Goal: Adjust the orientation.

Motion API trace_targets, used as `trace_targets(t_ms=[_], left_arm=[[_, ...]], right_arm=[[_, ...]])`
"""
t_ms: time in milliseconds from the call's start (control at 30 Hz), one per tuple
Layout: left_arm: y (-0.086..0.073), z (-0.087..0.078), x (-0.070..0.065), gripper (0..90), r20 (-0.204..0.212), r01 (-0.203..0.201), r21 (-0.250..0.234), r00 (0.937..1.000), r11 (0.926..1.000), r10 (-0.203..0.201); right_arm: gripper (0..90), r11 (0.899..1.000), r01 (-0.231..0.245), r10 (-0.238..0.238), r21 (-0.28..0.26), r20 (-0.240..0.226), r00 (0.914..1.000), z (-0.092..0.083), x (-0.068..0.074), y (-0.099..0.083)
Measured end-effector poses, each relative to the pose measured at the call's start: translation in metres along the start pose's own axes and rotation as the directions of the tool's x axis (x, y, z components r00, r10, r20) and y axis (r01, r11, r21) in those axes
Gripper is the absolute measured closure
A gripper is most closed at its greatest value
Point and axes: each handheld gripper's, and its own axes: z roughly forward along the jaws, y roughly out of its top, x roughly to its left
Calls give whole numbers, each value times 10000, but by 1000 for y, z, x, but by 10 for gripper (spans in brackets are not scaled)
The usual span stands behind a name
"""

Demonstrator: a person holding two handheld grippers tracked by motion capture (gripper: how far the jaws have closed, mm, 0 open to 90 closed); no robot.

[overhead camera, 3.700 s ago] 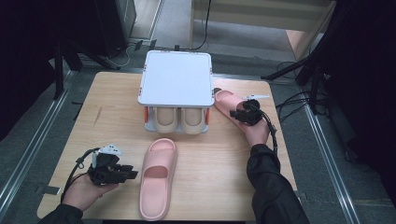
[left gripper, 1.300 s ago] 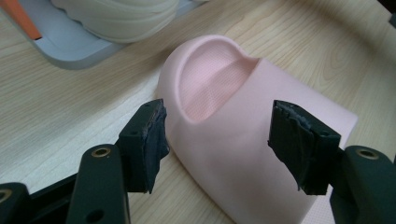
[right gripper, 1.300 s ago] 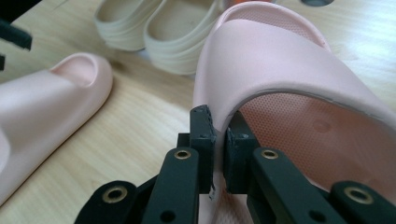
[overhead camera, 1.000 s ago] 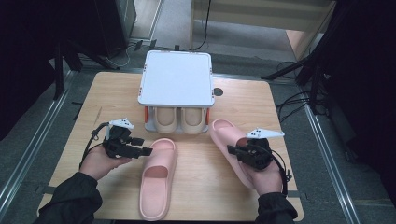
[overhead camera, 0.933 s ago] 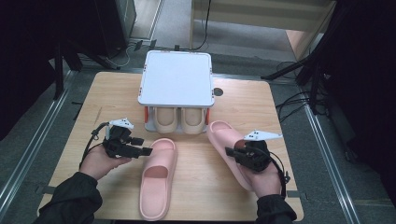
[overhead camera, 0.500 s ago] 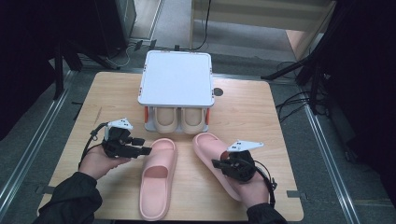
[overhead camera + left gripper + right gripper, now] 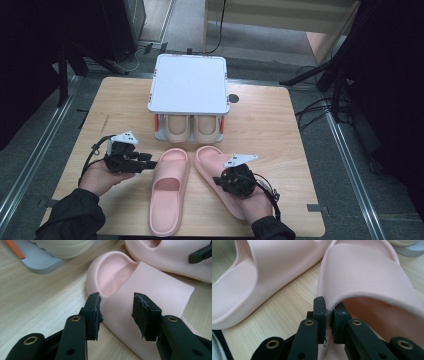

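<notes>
Right claw (image 7: 327, 312): pinches the edge of the strap of the right pink slipper (image 7: 372, 272), one jaw outside the strap and one under it; in the high view the hand sits over that slipper's heel end.
Right pink slipper: lies on the wooden surface (image 7: 280, 130), toe pointing away from the right claw toward the shoe rack (image 7: 189, 82).
Left claw (image 7: 115, 312): jaws partly spread and just been closing, with the strap edge of the left pink slipper (image 7: 140, 290) between them; the pads do not yet press on it.
Left pink slipper: just ahead of the left claw, flat on the surface, close beside the right slipper.
Beyond both claws: the white-topped shoe rack holds a beige pair (image 7: 192, 129) on its lower level, toes facing the slippers.
</notes>
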Motion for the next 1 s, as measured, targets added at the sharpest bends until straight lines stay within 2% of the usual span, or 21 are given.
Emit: trace_targets(t_ms=[200,233,267,333,400,467,567,600,700,767,833,867,900,933,1000], left_arm=[[-5,0,-1,579,-87,-222,25,9997,9997,222],[-5,0,-1,578,-67,-168,8,9998,9999,169],[-6,0,-1,577,-79,-146,-9,9999,9999,146],[-7,0,-1,577,-76,-158,59,9998,9999,158],[-8,-1,0,584,-38,-98,29,9999,9999,98],[-8,-3,0,613,-39,-32,-41,10000,10000,32],[-9,-3,0,625,2,80,-36,10000,10000,-80],[-9,-3,0,631,5,63,21,10000,10000,-63],[-10,-1,0,642,10,71,131,10000,9999,-71],[-11,2,0,650,76,172,290,9998,9994,-174],[-13,6,1,659,103,294,426,9995,9987,-299],[-13,6,1,660,103,294,426,9995,9987,-299],[-14,8,1,660,99,277,504,9996,9983,-282],[-15,10,2,659,45,271,584,9996,9979,-274],[-16,11,3,658,17,305,617,9995,9976,-306]], right_arm=[[806,9995,268,-265,139,-154,9995,13,7,3],[791,9995,271,-268,137,-227,9994,15,7,4],[738,9999,149,-146,38,-516,9986,17,7,6],[711,9999,91,-96,-89,-638,9979,16,7,7],[671,9995,-232,214,-223,-785,9967,9,6,8],[656,9987,-307,269,-405,-908,9955,-5,5,6],[660,9980,-342,293,-538,-902,9955,-14,3,4],[680,9970,-480,422,-602,-939,9947,-19,2,3],[766,9932,-464,360,-1072,-971,9946,-34,-2,1],[796,9904,-344,245,-1340,-752,9969,-42,-8,1],[823,9875,-486,420,-1500,-473,9980,-47,-23,1],[832,9870,-550,503,-1510,-344,9981,-48,-30,1],[832,9870,-550,503,-1510,-344,9981,-48,-30,1],[853,9866,-625,615,-1507,-111,9980,-47,-43,0],[858,9868,-719,747,-1454,138,9971,-45,-55,1]])
